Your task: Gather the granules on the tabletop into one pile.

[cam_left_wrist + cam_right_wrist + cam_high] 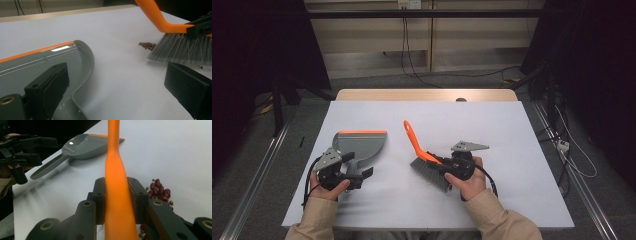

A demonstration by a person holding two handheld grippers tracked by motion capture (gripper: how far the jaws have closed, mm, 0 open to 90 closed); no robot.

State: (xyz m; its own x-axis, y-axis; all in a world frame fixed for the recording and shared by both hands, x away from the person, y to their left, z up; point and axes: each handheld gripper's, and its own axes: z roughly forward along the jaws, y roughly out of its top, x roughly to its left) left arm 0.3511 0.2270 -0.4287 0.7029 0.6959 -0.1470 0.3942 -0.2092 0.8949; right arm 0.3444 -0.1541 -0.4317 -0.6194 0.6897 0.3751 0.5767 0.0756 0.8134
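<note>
Right hand-held gripper [117,195]: clamped on brush [424,157] handle. Left hand-held gripper [117,82]: jaws apart by dustpan [361,146], unheld. Beans [158,190] on worktop [512,195] beside brush. We judge: unheld dustpan may slide, beans may scatter.

Desk [512,200]: white top, with a light wooden strip showing along the far edge. Grey dustpan [362,145] with an orange lip lies flat toward the left edge, its handle pointing at the near edge. Brush [428,167] stands bristles-down near the middle. Small heap of red beans [158,190] mixed with a few green ones lies just beside the bristles.
</note>
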